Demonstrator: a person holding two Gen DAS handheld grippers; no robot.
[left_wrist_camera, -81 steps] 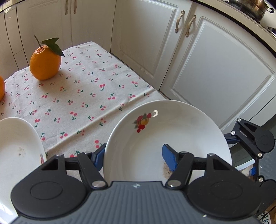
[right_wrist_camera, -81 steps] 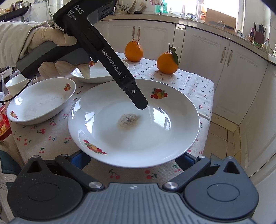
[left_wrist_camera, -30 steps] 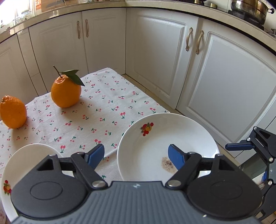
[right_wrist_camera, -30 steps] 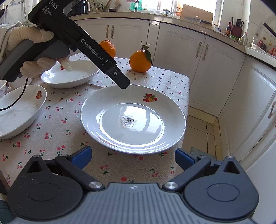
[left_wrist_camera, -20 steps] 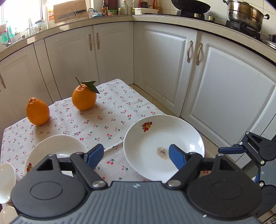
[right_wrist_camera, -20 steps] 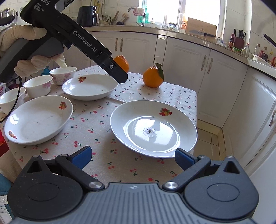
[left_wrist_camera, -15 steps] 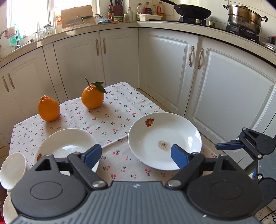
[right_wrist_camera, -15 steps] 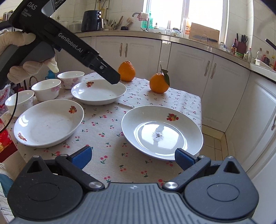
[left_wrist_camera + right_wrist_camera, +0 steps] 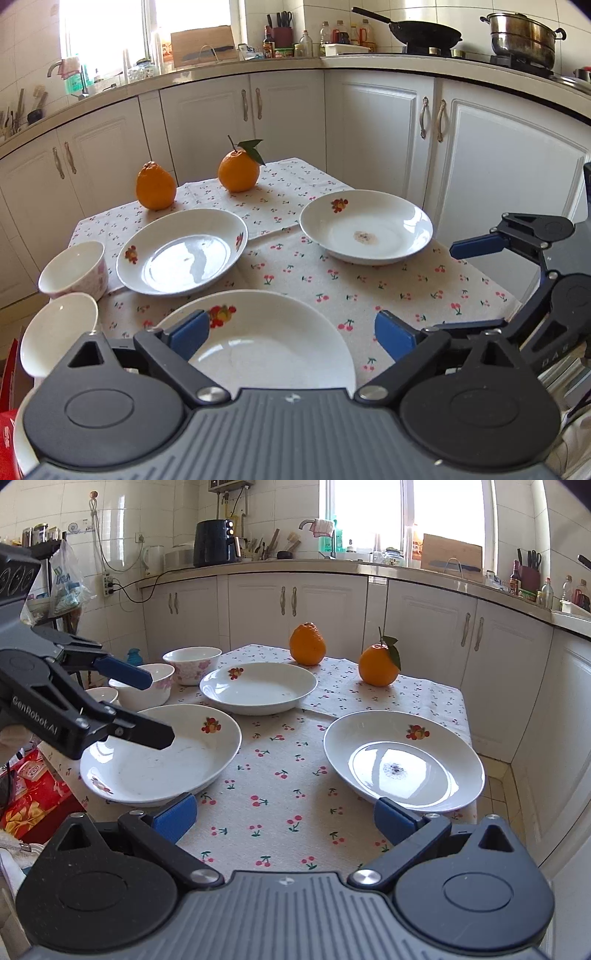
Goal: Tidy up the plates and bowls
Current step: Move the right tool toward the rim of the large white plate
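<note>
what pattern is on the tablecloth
Small red cherries on a pale cloth, clearest in the right wrist view.

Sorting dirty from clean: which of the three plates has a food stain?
The plate at the table's right edge, with a dark speck patch at its centre; the other two look clean.

Glazed, glossy white ceramic plates [image 9: 258, 686] and bowls [image 9: 192, 662] on a matt woven cherry-print cloth [image 9: 280, 797] covering the worktop; tongs [image 9: 282, 818] of matt black plastic with blue pads [image 9: 173, 818]; dimpled orange peel [image 9: 307, 644].
</note>
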